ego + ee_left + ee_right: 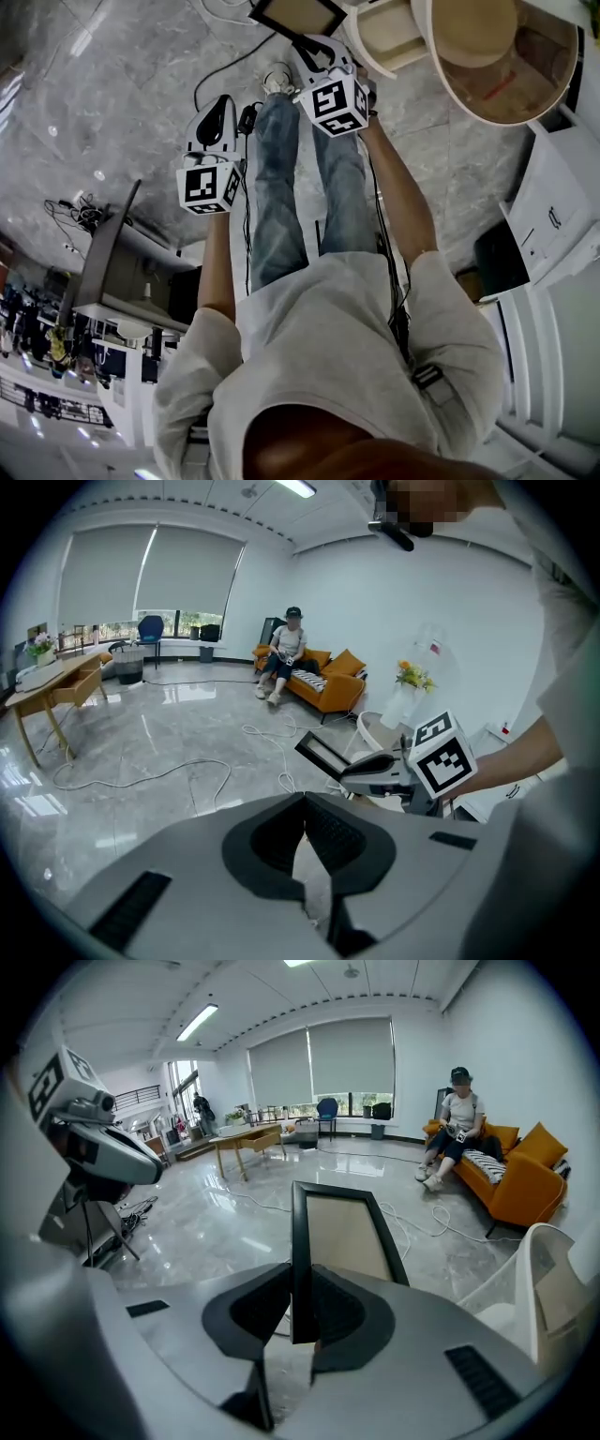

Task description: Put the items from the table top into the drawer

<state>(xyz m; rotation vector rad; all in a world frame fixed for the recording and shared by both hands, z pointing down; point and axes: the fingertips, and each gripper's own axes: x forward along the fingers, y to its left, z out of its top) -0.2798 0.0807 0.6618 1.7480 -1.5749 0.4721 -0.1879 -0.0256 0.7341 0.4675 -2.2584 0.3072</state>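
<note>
A person stands over a grey marble floor [112, 94] with a gripper in each hand. The right gripper [300, 1283] is clamped on the edge of a black picture frame [345, 1232], which juts forward beyond its fingertips. The left gripper [302, 803], to the left of it, has its jaws together with nothing between them. A round white table [427, 33] stands just ahead and to the right of the right gripper.

head: steep down | gripper views: along fingers [272, 841] | share: sofa [323, 682], prob.
</note>
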